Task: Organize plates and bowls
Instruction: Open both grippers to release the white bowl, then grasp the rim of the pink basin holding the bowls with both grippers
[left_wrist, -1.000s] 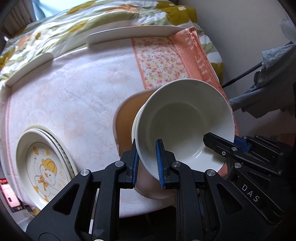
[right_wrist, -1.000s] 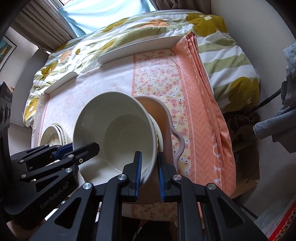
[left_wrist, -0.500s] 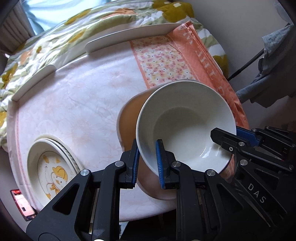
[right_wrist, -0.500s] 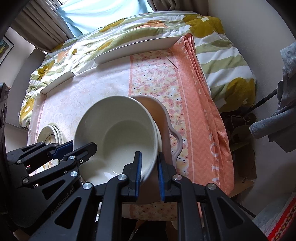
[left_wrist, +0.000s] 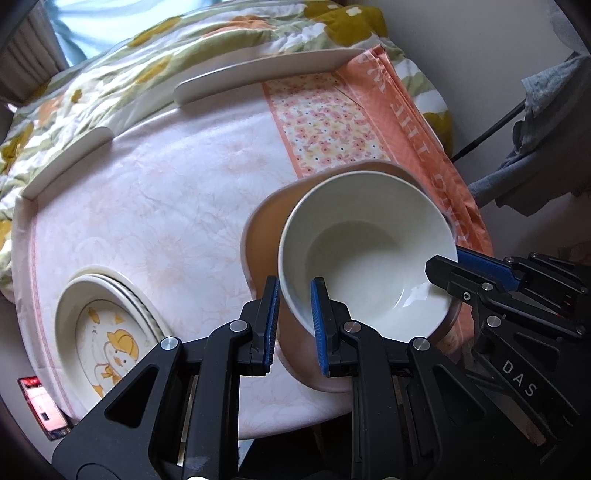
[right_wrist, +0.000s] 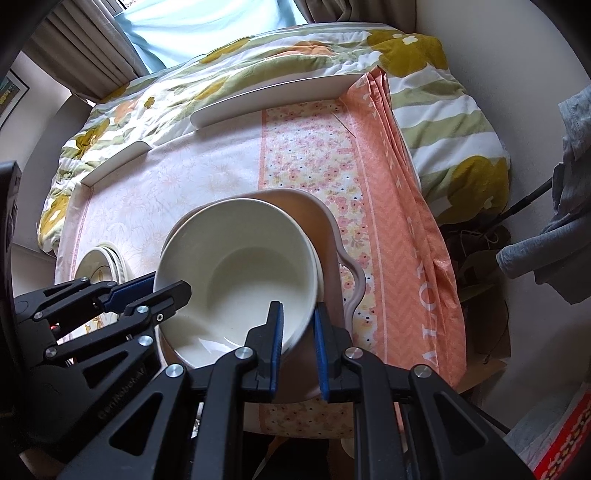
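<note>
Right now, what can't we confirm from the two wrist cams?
- How many white bowls are stacked: a second rim shows in the right wrist view, the rest is hidden by the top bowl.
- Pink dish floor: covered by the bowls in both views.
- Duck plate stack count: rims overlap in the left wrist view; the left gripper blocks it in the right.

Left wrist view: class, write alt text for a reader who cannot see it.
Both grippers, left and right, pinch opposite rims of a white bowl nested in a pink basin. Duck-print plates sit stacked at left on the tablecloth.
</note>
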